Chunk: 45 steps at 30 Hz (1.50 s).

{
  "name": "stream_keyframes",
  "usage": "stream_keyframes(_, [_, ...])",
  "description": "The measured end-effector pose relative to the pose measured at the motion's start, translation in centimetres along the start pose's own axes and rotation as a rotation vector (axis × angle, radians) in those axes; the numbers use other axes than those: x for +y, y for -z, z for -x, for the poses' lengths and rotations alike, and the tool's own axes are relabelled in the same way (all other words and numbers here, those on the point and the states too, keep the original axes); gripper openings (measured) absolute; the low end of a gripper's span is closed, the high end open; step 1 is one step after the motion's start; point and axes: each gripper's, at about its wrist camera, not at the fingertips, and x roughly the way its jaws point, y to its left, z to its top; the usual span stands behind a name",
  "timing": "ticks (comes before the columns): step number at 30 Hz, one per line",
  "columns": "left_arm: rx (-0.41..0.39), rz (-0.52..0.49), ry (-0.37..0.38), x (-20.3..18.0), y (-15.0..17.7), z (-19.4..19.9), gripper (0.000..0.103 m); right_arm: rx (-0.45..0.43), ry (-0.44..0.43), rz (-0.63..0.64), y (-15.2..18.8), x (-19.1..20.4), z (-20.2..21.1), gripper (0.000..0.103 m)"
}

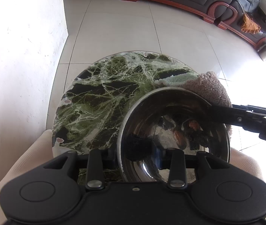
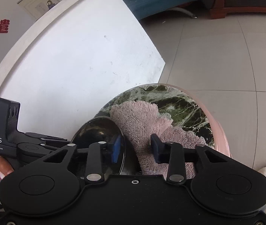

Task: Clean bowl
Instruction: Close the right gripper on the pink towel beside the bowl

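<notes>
The steel bowl [image 1: 172, 123] is sitting empty on the round green marble table [image 1: 95, 101], its near rim being pinched by the left gripper [image 1: 146, 150]. The left gripper's body is showing "DAS Data Acquisition System". The right gripper [image 2: 135, 148] is angling down, jaws apart around the pink towel [image 2: 138, 120] beside the bowl

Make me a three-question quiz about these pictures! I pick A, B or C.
1. Where is the cloth? A on the table beside the bowl; B on the floor; C on the sofa.
2. What colour is the table? A red; B green; C yellow.
3. The left gripper is: A open and empty; B holding the cloth; C shut on the bowl's rim.
Answers: 1 A, it lies against the bowl's far side; 2 B, green veined stone; 3 C, the rim sits between its fingers.
</notes>
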Motion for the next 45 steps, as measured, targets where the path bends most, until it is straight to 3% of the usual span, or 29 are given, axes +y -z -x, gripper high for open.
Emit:
stream_keyframes(8, [-0.001, -0.005, -0.003, -0.1, 0.1, 0.0, 0.034, -0.107, -0.017, -0.056, -0.1, -0.2, 2.4, 0.023])
stream_keyframes(10, [-0.001, -0.006, -0.003, -0.1, 0.1, 0.0, 0.034, -0.137, -0.025, -0.032, -0.4, 0.3, 2.9, 0.013])
stream_keyframes(13, [0.000, -0.004, -0.003, -0.1, 0.0, -0.1, 0.034, -0.152, -0.005, 0.024, -1.0, 1.3, 3.1, 0.013])
stream_keyframes(15, [0.000, -0.004, -0.002, 0.0, 0.0, -0.1, 0.034, -0.138, 0.027, 0.042, -1.2, 1.6, 3.0, 0.016])
stream_keyframes(18, [0.000, -0.004, 0.001, 0.0, 0.0, -0.1, 0.034, -0.139, 0.062, 0.026, -1.0, 1.2, 3.1, 0.041])
stream_keyframes(23, [0.003, -0.006, 0.004, 0.1, 0.0, -0.1, 0.034, -0.093, 0.075, 0.038, 0.2, 0.6, 2.9, 0.042])
stream_keyframes(28, [0.004, -0.010, 0.004, 0.0, -0.1, -0.2, 0.035, -0.052, 0.132, 0.138, 1.4, 0.9, 2.4, 0.042])
stream_keyframes(36, [0.008, -0.010, 0.005, 0.0, -0.1, -0.2, 0.035, -0.022, 0.137, 0.203, 0.5, 1.2, 1.4, 0.041])
stream_keyframes(41, [0.006, -0.012, 0.004, -0.1, -0.1, -0.3, 0.036, 0.010, 0.125, 0.199, 0.8, 0.8, 0.4, 0.032])
stream_keyframes(43, [0.007, -0.012, 0.004, 0.0, -0.1, -0.3, 0.036, -0.002, 0.126, 0.166, 0.9, 0.4, -0.1, 0.012])
stream_keyframes(45, [0.008, -0.011, 0.005, 0.0, -0.1, -0.3, 0.036, -0.046, 0.111, 0.126, 0.8, 0.3, 0.4, 0.008])
